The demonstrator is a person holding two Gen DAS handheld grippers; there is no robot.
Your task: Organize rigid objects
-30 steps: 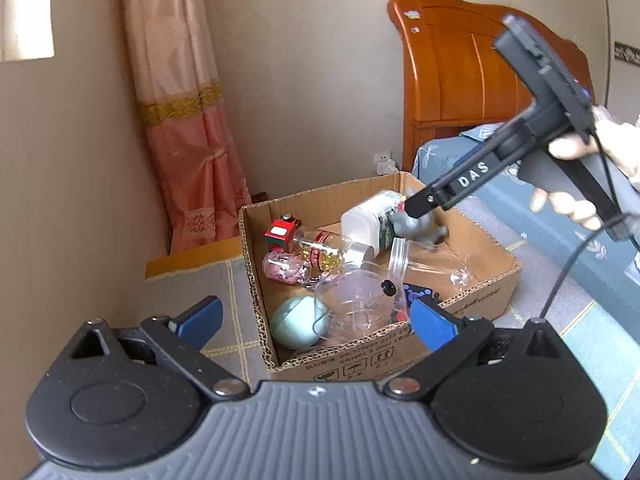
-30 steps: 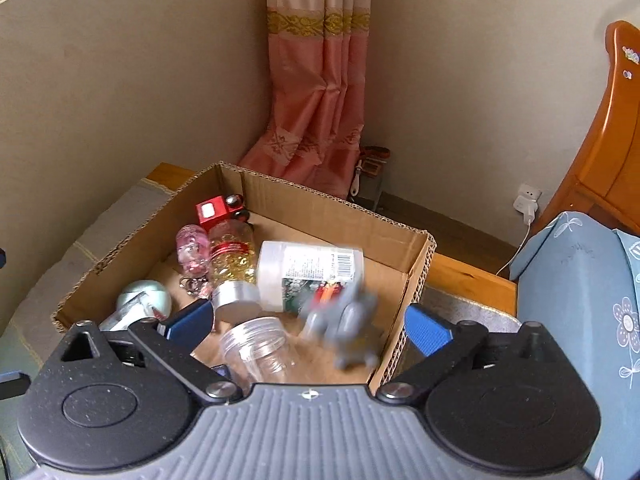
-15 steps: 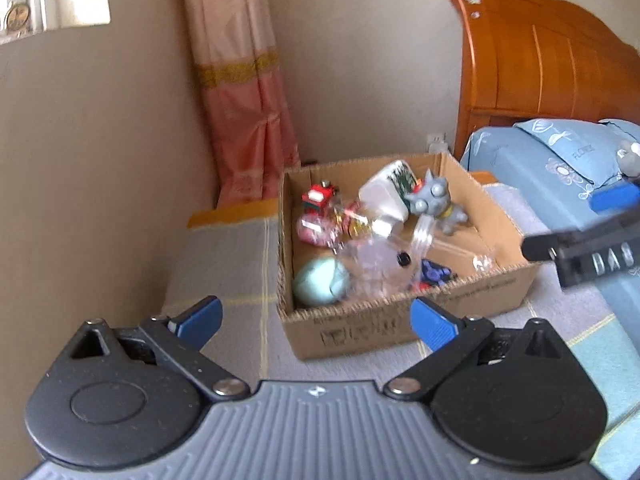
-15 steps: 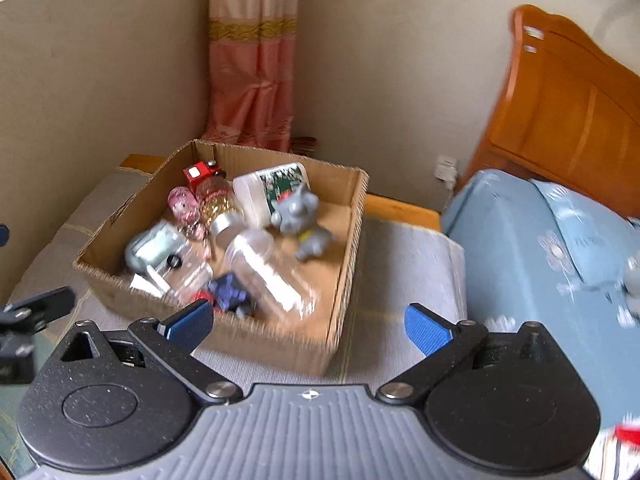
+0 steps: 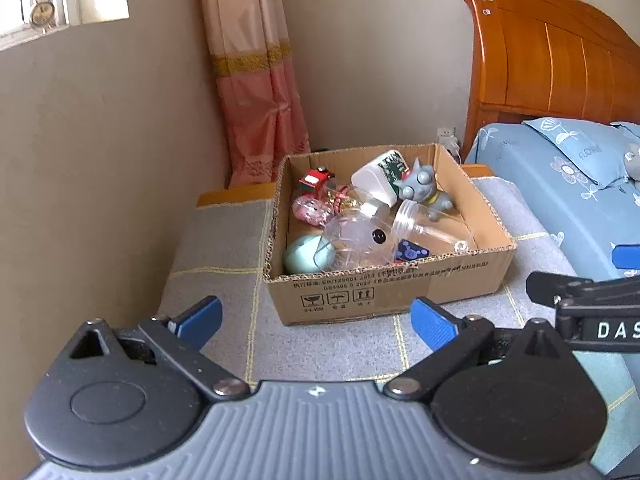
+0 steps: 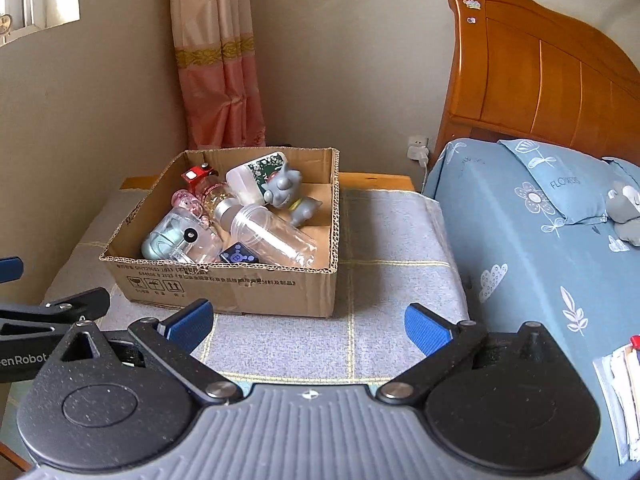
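Note:
A cardboard box (image 5: 392,286) (image 6: 224,286) stands on a grey checked mat. It holds a grey rhino toy (image 5: 422,186) (image 6: 286,192), a white bottle (image 5: 378,176), clear plastic jars (image 5: 428,230) (image 6: 272,236), a pink bottle (image 5: 310,210), a red toy car (image 5: 316,178), a mint egg-shaped thing (image 5: 304,254) and a dark blue card (image 5: 410,250). My left gripper (image 5: 316,320) is open and empty, in front of the box. My right gripper (image 6: 308,322) is open and empty, also in front of the box; it shows at the right edge of the left wrist view (image 5: 588,308).
A bed with a blue flowered cover (image 6: 540,248) and an orange wooden headboard (image 6: 540,80) lies right of the mat. A grey plush toy (image 6: 624,210) lies on the bed. A pink curtain (image 5: 256,92) hangs behind the box. Papers (image 6: 620,392) lie at the far right.
My right gripper has let go of the grey rhino toy into the box and pulled back. Both grippers have drawn away from the box toward me.

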